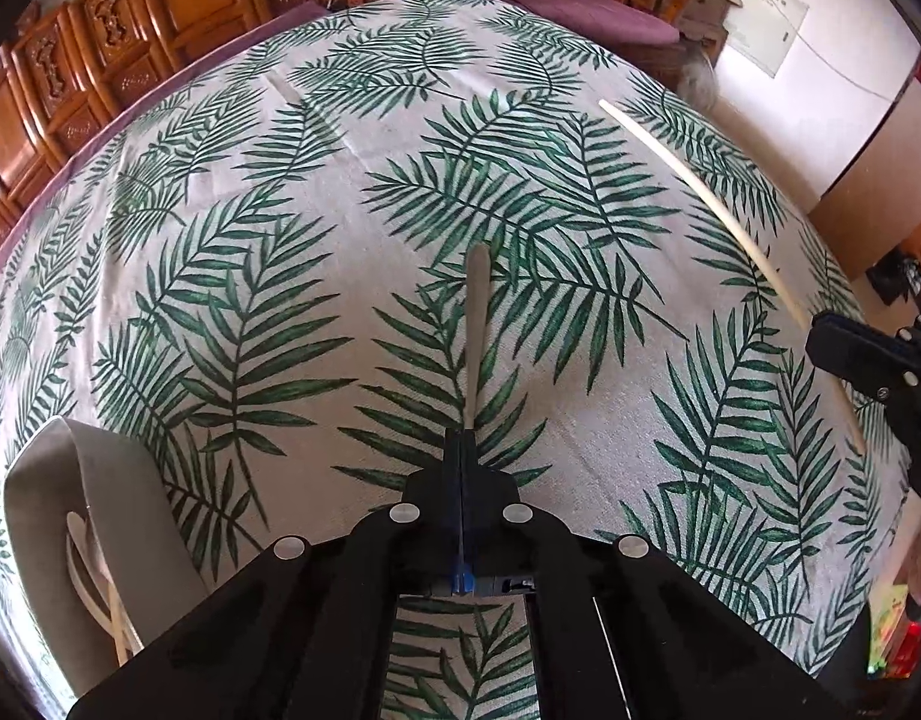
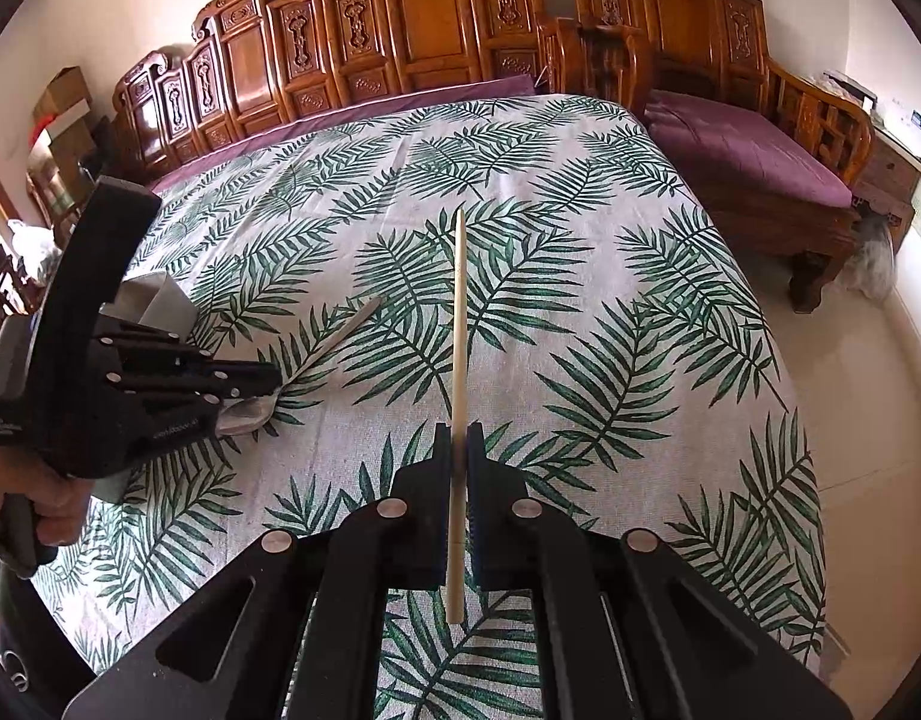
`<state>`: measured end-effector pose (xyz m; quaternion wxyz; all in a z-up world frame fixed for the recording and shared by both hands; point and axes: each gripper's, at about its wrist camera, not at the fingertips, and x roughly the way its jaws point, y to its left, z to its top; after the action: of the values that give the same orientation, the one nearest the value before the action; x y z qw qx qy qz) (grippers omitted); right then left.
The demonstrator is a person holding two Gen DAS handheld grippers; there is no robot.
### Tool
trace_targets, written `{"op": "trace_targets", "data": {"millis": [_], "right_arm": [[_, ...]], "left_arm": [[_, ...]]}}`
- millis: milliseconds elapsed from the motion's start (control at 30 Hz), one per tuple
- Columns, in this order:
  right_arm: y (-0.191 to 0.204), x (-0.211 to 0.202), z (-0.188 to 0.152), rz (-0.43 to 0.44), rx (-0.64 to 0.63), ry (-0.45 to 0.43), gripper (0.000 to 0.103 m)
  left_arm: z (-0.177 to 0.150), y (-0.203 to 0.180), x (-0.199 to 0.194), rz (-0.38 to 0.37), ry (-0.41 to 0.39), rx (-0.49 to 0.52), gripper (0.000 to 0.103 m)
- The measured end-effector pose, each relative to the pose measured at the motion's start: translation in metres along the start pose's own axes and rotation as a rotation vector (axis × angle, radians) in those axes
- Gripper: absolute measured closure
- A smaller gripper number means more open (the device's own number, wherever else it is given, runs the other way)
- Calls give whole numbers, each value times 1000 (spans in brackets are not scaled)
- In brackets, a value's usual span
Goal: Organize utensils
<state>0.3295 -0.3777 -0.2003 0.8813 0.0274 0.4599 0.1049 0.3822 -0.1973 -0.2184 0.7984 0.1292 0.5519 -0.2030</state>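
My left gripper (image 1: 465,438) is shut on a metal spoon (image 1: 477,324), near its bowl. The spoon's handle points straight ahead over the leaf-print cloth. In the right wrist view the left gripper (image 2: 271,378) comes in from the left, with the spoon's (image 2: 340,330) bowl just under its fingers. My right gripper (image 2: 458,438) is shut on a pale wooden chopstick (image 2: 458,330) that points forward and sticks out behind the jaws. From the left wrist view the chopstick (image 1: 718,210) slants across the right side, ending at the right gripper (image 1: 820,330).
A grey open container (image 1: 118,492) holding white utensils stands at my lower left; part of this container (image 2: 160,300) shows behind the left gripper. The table (image 2: 580,192) wears a palm-leaf cloth. A carved wooden bench (image 2: 748,162) with purple cushions runs behind and to the right.
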Motion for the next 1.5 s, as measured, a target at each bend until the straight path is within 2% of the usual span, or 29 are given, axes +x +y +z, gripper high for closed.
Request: {"op": "trace_targets", "data": {"millis": [300, 367, 400, 433, 600, 767, 800, 833, 1067, 1267, 1400, 1500], "right_arm": [[0, 0, 0, -1, -2, -1, 97], [1, 0, 1, 1, -3, -3, 97], [1, 0, 1, 1, -3, -3, 97], [1, 0, 1, 1, -3, -2, 97], [2, -1, 1, 1, -5, -4, 97], [1, -1, 2, 0, -1, -6, 97], [0, -1, 1, -1, 0, -5, 97], [0, -1, 2, -1, 0, -5, 97], [0, -1, 1, -3, 0, -3, 97], [1, 1, 0, -4, -1, 0, 97], [1, 1, 0, -4, -1, -1, 97], [1, 0, 0, -3, -1, -1, 97]], "left_arm": [[-14, 7, -23, -24, -21, -7, 103], [-20, 4, -24, -28, -16, 0, 91], [-23, 3, -24, -23, -16, 2, 78], [-26, 3, -22, -13, -15, 3, 74], [-32, -1, -9, 1, 20, 11, 71], [-37, -5, -2, 10, 18, 17, 69], [-37, -4, -2, 9, 16, 10, 70], [-37, -3, -1, 14, 9, 5, 76], [-34, -1, -2, -6, 9, -5, 76], [-35, -1, -12, -13, -25, -10, 77], [-36, -4, -15, 5, -21, 14, 77], [-38, -10, -11, 50, -9, 54, 76]]}}
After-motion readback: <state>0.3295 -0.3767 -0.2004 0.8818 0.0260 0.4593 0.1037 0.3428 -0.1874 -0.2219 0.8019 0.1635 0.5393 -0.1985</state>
